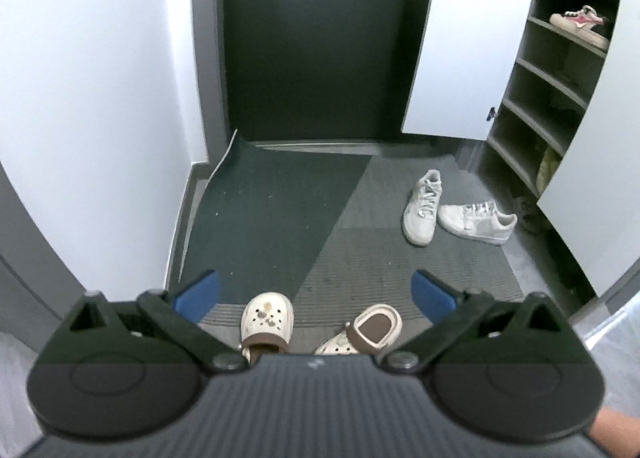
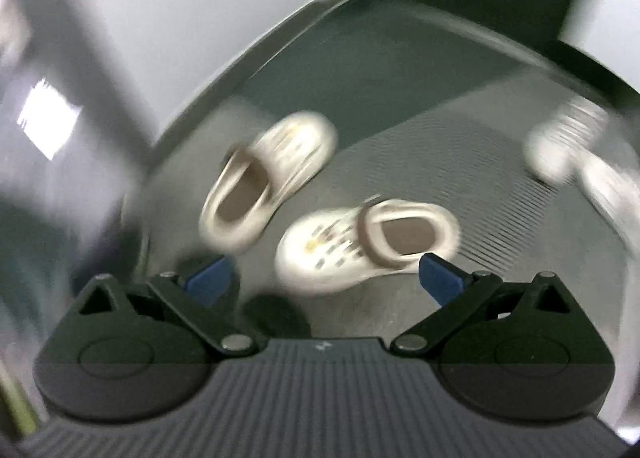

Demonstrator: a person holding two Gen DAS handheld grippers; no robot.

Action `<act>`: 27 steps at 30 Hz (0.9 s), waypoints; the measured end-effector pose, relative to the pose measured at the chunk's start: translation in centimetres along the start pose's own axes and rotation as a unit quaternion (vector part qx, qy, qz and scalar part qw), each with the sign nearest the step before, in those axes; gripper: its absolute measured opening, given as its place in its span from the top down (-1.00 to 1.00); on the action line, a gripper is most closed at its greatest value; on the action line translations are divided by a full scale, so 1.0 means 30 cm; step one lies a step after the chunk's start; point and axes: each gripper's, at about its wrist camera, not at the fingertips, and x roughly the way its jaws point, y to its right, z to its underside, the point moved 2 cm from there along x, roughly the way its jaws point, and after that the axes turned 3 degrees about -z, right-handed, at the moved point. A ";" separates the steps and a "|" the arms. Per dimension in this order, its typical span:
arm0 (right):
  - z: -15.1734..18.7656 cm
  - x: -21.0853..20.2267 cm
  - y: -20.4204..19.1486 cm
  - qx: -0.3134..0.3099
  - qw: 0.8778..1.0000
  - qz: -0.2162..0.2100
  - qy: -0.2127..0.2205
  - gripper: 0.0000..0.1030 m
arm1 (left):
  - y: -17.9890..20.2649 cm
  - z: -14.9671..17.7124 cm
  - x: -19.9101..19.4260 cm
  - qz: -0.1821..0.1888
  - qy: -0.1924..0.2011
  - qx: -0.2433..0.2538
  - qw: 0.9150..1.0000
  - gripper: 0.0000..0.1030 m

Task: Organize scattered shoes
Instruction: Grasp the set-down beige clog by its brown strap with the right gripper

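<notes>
The left gripper (image 1: 316, 292) hangs level above the doormat (image 1: 360, 258), jaws wide and empty, over two cream clogs (image 1: 267, 322). The right gripper (image 2: 326, 278) tilts down at the same clogs (image 2: 360, 242), likewise wide; that view is blurred. Two white sneakers (image 1: 422, 210) lie on the doormat's far right, near the open shoe cabinet (image 1: 552, 98).

— What sort of place is this?

— The entryway of a home. A dark door (image 1: 320, 38) stands at the far end, with a ribbed grey doormat (image 1: 360, 258) on the floor before it.

— Anything else?

— An open shoe cabinet (image 1: 560, 78) with white doors and stacked shelves stands to the right, a sneaker (image 1: 580, 24) on one shelf. White sneakers (image 1: 452, 210) and cream clogs (image 1: 268, 318) lie about the mat.
</notes>
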 end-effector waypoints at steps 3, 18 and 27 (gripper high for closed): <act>-0.021 0.145 -0.028 -0.111 0.994 0.009 -0.012 -1.00 | 0.001 0.008 0.022 0.001 -0.015 0.002 1.000 -0.99; 0.065 0.624 0.059 -0.256 0.953 0.081 -0.139 -0.71 | -0.026 -0.018 0.217 -0.053 -0.046 0.015 0.997 -0.99; 0.110 0.708 0.054 -0.263 0.946 0.056 -0.179 -0.41 | 0.004 -0.009 0.311 -0.055 -0.073 0.035 0.995 -0.99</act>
